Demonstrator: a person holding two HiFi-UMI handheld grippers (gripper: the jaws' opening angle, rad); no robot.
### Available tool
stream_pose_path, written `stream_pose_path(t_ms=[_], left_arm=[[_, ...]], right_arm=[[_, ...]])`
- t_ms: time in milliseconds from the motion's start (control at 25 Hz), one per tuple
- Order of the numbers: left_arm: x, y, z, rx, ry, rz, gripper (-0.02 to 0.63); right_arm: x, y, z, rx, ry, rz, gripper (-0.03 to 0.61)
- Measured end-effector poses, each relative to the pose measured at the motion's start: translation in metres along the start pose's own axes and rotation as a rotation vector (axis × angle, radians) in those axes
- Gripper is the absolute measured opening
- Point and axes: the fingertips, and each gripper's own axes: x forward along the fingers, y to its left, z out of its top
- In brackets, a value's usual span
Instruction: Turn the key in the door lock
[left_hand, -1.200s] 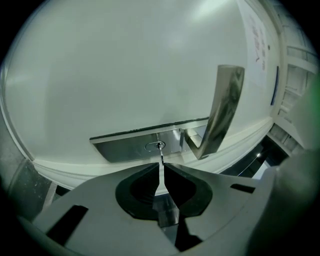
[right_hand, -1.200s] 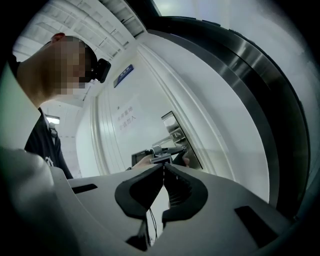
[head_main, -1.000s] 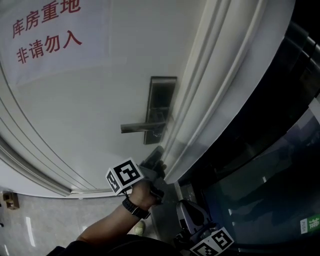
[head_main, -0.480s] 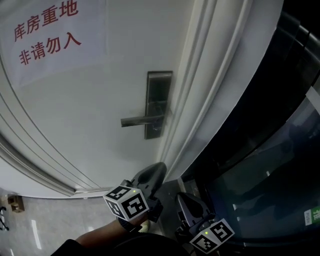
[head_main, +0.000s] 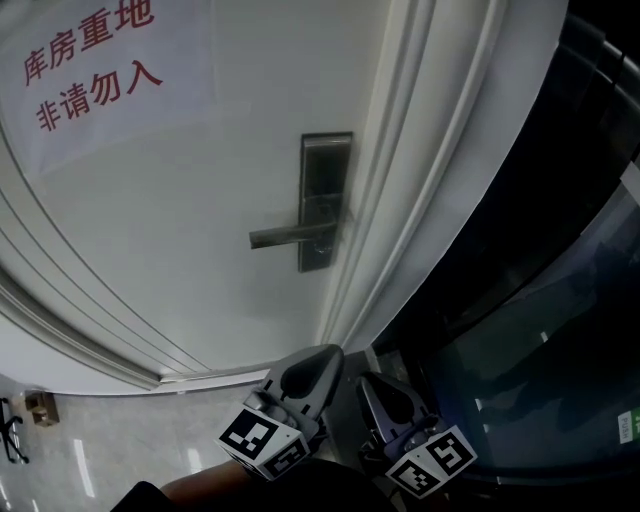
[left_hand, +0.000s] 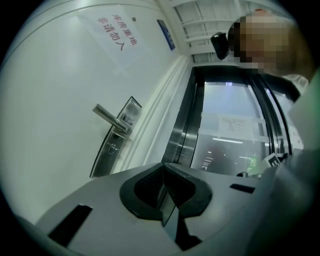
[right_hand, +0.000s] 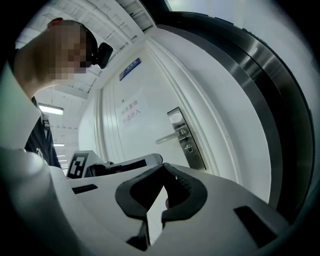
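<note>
The white door (head_main: 180, 230) carries a dark metal lock plate (head_main: 326, 200) with a lever handle (head_main: 290, 236) pointing left. The keyhole (left_hand: 114, 148) sits below the lever; a small metal piece shows there, too small to tell as a key. My left gripper (head_main: 315, 362) hangs well below the lock plate, near the door's bottom edge, shut with nothing in it. Just right of it, my right gripper (head_main: 380, 392) is also shut and holds nothing. In the right gripper view the lock plate (right_hand: 186, 140) lies ahead, beyond the right gripper (right_hand: 162, 192).
A paper notice with red characters (head_main: 90, 60) is stuck to the door's upper left. White door-frame mouldings (head_main: 420, 180) run along the lock side, then a dark metal-and-glass wall (head_main: 530, 300). Pale tiled floor (head_main: 90, 455) with a small object (head_main: 40, 405) lies at lower left.
My left gripper has drawn back from just under the lock plate, down and away from the door. It now sits low beside the right gripper, which has barely moved.
</note>
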Motion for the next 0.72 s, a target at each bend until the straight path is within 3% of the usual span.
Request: stream_pose_path(t_ms=[720], left_arm=[[0.002, 0.017, 0.014, 0.064, -0.031, -0.008, 0.007]], right_arm=[[0.035, 0.001, -0.002, -0.018, -0.008, 0.018, 0.012]])
